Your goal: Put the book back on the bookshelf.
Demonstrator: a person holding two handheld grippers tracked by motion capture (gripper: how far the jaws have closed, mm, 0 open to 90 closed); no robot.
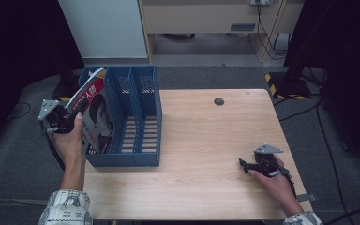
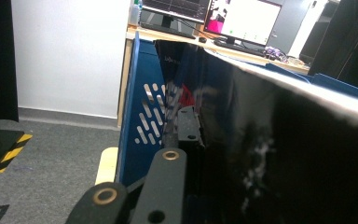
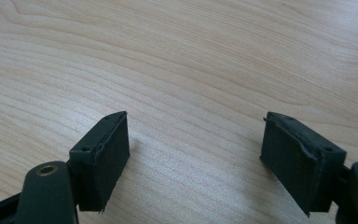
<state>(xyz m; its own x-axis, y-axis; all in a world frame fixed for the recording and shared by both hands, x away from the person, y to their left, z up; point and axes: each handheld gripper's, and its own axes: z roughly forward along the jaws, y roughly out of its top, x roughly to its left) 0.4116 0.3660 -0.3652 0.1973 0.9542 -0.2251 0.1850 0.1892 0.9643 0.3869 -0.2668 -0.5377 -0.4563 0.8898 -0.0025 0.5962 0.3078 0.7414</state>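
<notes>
The magazine [image 1: 95, 115] stood tilted in the leftmost slot of the blue file rack [image 1: 136, 140], its lower part down between the slot walls and its upper corner leaning out over the rack's left side. The left gripper [image 1: 75, 108] was pinching the magazine's upper edge, jaws pressed together on it; in the left gripper view the glossy dark cover [image 2: 270, 154] ran right beside the jaws, with the rack's slotted blue wall [image 2: 144, 126] just past them. Judging by this, the filing was mostly done: the magazine was in its slot but not yet upright or let go, so settling it and releasing appeared to be left.

The rack sat at the table's [image 1: 206, 136] left edge, reaching from the front edge to beyond the back one, and its other two slots looked empty. The slot's left wall was the likeliest thing to catch the leaning cover. The right gripper [image 1: 244, 164] rested near the table's front right corner, jaws spread with nothing but wood grain between its pads [image 3: 105, 158]. A small dark round cap [image 1: 219, 101] sat near the back edge, well apart from the work.
</notes>
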